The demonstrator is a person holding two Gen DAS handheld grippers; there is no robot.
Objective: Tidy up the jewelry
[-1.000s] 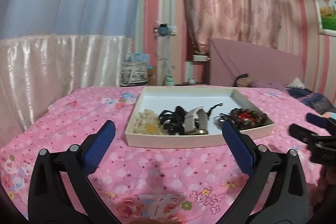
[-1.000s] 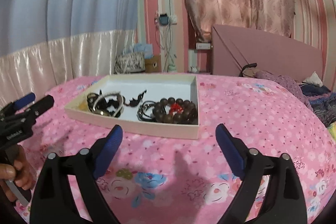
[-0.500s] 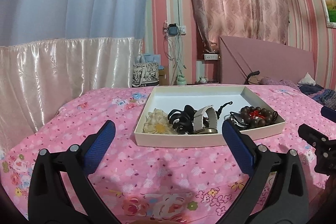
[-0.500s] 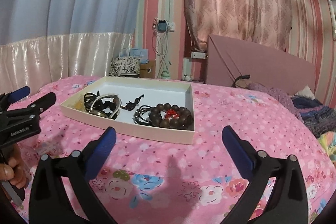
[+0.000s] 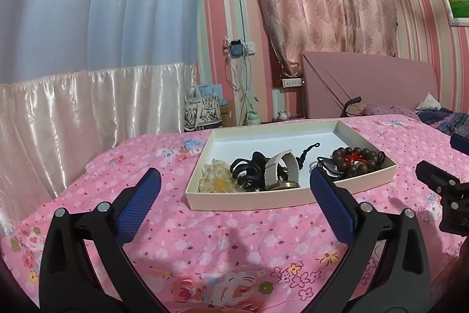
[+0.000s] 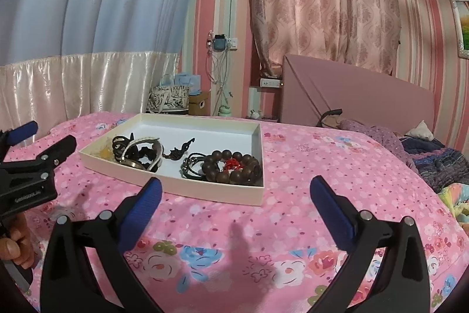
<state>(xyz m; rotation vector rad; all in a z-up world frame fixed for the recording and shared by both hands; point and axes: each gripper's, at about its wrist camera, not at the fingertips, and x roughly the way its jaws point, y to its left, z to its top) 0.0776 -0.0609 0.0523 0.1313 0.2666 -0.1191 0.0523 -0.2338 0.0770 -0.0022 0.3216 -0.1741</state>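
Observation:
A shallow cream box [image 5: 246, 200] [image 6: 222, 189] lies on the pink floral bedspread. Inside it are a cream fabric flower [image 5: 215, 181], a black hair claw [image 5: 249, 167], a watch with a pale strap [image 5: 281, 169] [image 6: 146, 150], thin black bands [image 6: 190, 166] and a brown bead bracelet with a red knot [image 5: 354, 160] [image 6: 231, 165]. My left gripper [image 5: 234, 187] hovers open just short of the box's near wall, nothing between its blue pads. My right gripper [image 6: 234, 192] is open wide near the box's near right corner, holding nothing.
A pink headboard [image 6: 351, 96] and rumpled dark bedding [image 6: 433, 157] lie to the right. Bags and a carton [image 6: 178, 99] stand on the floor beyond the bed, under hanging cables. A hand [image 6: 14, 242] grips the left tool's handle at the right wrist view's left edge.
Both views have tilted and shifted slightly, so the box now sits a little differently in frame. The right gripper's fingers have spread a bit wider. Nothing in the box has moved.

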